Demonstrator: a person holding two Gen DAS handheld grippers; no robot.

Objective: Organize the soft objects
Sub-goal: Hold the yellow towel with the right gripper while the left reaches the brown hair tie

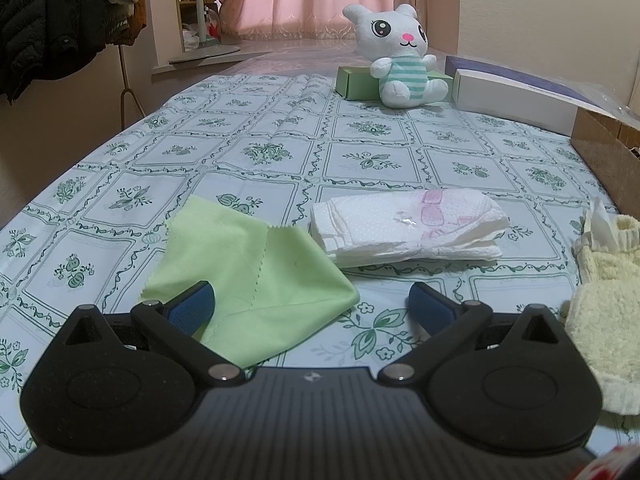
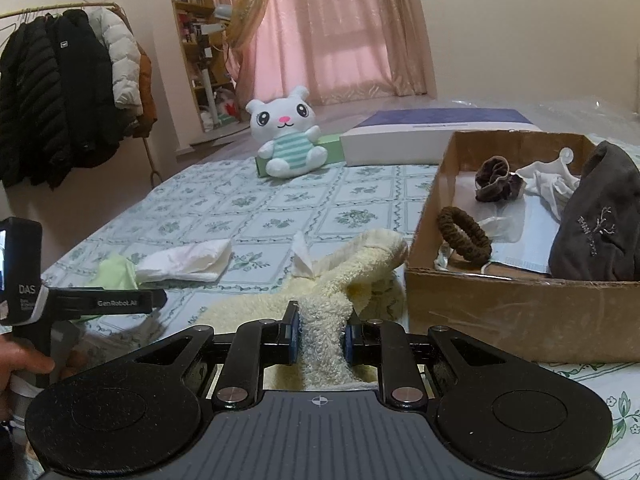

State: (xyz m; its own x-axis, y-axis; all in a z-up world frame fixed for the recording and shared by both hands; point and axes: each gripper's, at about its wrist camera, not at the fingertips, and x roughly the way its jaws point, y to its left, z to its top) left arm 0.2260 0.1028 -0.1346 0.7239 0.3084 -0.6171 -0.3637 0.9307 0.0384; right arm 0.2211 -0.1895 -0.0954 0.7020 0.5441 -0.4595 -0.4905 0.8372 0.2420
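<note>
Since our right gripper (image 2: 320, 336) is already clamped on the fluffy cream sock (image 2: 344, 280), whose long axis runs away from the fingers toward one o'clock, the move we judge next turns on the cardboard box (image 2: 516, 312), which sits just beside the sock at two o'clock with its near wall between the two. Our left gripper (image 1: 310, 304) hangs spread wide and empty over the green cloth (image 1: 248, 276), with the folded white tissue (image 1: 404, 228) at one o'clock, so the right hand is nearer the box. We read "GenRobot.AI" and "DAS" on the left handle (image 2: 100, 304).
</note>
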